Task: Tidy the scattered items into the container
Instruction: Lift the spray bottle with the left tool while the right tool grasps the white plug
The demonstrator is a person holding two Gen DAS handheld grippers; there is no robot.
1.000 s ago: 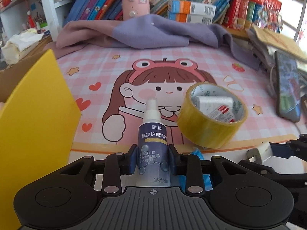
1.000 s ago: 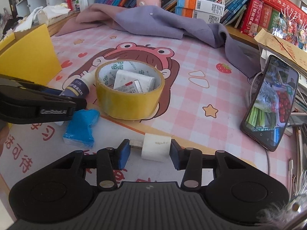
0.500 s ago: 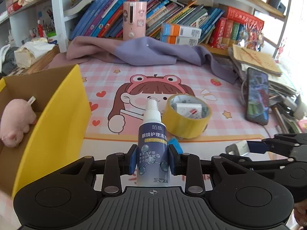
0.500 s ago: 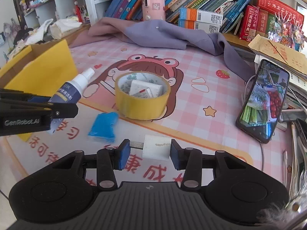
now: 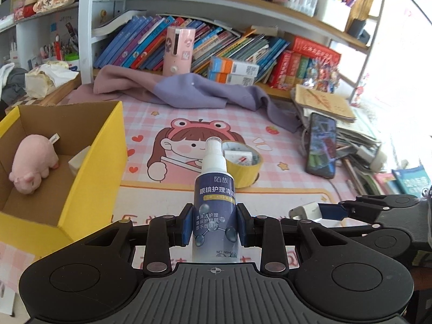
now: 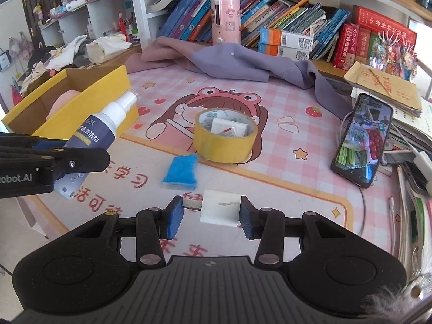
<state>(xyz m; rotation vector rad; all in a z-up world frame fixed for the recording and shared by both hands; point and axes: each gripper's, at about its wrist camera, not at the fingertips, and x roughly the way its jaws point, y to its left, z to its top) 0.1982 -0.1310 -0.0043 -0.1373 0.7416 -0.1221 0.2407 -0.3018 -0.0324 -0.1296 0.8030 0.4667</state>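
Note:
My left gripper (image 5: 215, 224) is shut on a dark-blue spray bottle (image 5: 215, 197) with a white nozzle, held above the desk mat. The same bottle (image 6: 104, 128) shows at the left of the right wrist view, near the yellow box (image 6: 89, 102). My right gripper (image 6: 206, 216) is shut on a white charger plug (image 6: 220, 207), lifted off the mat. The yellow cardboard box (image 5: 91, 167) stands at the left and holds a pink plush pig (image 5: 33, 163). On the mat lie a yellow tape roll (image 6: 225, 135) with a small white box inside and a blue packet (image 6: 181, 171).
A purple cloth (image 6: 243, 63) is heaped at the back of the mat below a shelf of books (image 6: 283, 24). A phone (image 6: 361, 140) leans at the right beside stacked papers and cables. A pink cylinder (image 5: 178, 51) stands behind the cloth.
Both grippers have risen and pulled back from the mat with their loads. The left one has swung towards the yellow box, so its inside and the plush pig now show.

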